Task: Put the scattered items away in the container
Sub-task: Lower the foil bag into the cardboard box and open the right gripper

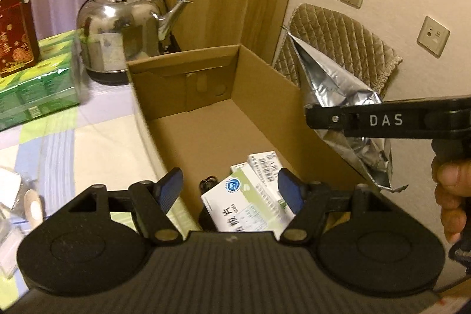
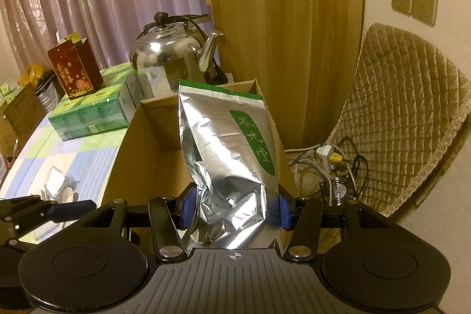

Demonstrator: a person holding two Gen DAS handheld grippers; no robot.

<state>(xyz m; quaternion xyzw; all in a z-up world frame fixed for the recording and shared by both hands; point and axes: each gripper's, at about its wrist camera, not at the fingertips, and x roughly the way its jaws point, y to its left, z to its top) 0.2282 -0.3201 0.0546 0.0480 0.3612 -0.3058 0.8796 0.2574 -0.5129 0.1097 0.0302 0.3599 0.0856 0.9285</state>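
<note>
While the left tool (image 1: 229, 190) hangs spread and empty above the cardboard box (image 1: 259, 72), the left wrist view shows its blue pads well clear of the white medicine boxes (image 1: 250, 196) that lie on the box floor beneath them. At the right of this view the right tool (image 1: 323, 119) pinches a silver foil pouch (image 1: 335, 84) near its lower end, and the pouch hangs over the box's right wall. The pouch may catch on that wall, so that it tips outward and drops beside the quilted chair cushion (image 1: 338, 40). A kettle (image 1: 123, 22) and a green pack (image 1: 38, 78) stand on the surface, clear of the box.

From the right wrist view, the right tool (image 2: 234, 206) presses both blue pads into the crumpled lower part of the pouch (image 2: 226, 143), which stands tall and top-heavy in front of the box (image 2: 147, 143). Foil is slick and crushes easily; the pouch may slide or swing in the grip. A release made too far right sends it toward the cables (image 2: 329, 164) on the floor. Small items (image 2: 59, 187) remain on the surface.
</note>
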